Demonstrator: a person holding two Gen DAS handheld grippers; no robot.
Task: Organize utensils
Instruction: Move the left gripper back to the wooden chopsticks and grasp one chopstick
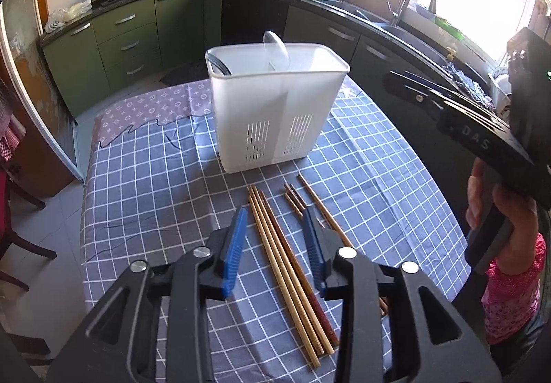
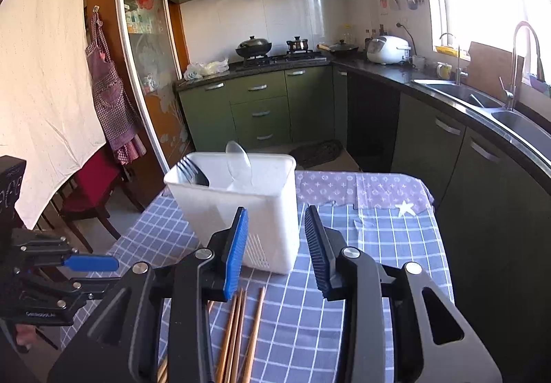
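Observation:
A white plastic utensil holder (image 1: 275, 107) stands on the checked tablecloth; it also shows in the right wrist view (image 2: 241, 211). It holds a clear plastic spoon (image 2: 238, 162) and a black fork (image 2: 193, 171). Several wooden chopsticks (image 1: 292, 266) lie on the cloth in front of it, also seen in the right wrist view (image 2: 237, 331). My left gripper (image 1: 275, 211) is open and empty, above the chopsticks. My right gripper (image 2: 275, 211) is open and empty, held above the table facing the holder; its body shows at the right of the left wrist view (image 1: 465, 121).
The table (image 1: 155, 176) has a blue checked cloth over a purple patterned one (image 2: 361, 187). Green kitchen cabinets (image 2: 261, 107), a stove with pots and a sink (image 2: 482, 100) ring the room. A red chair (image 2: 93, 183) stands at the table's left side.

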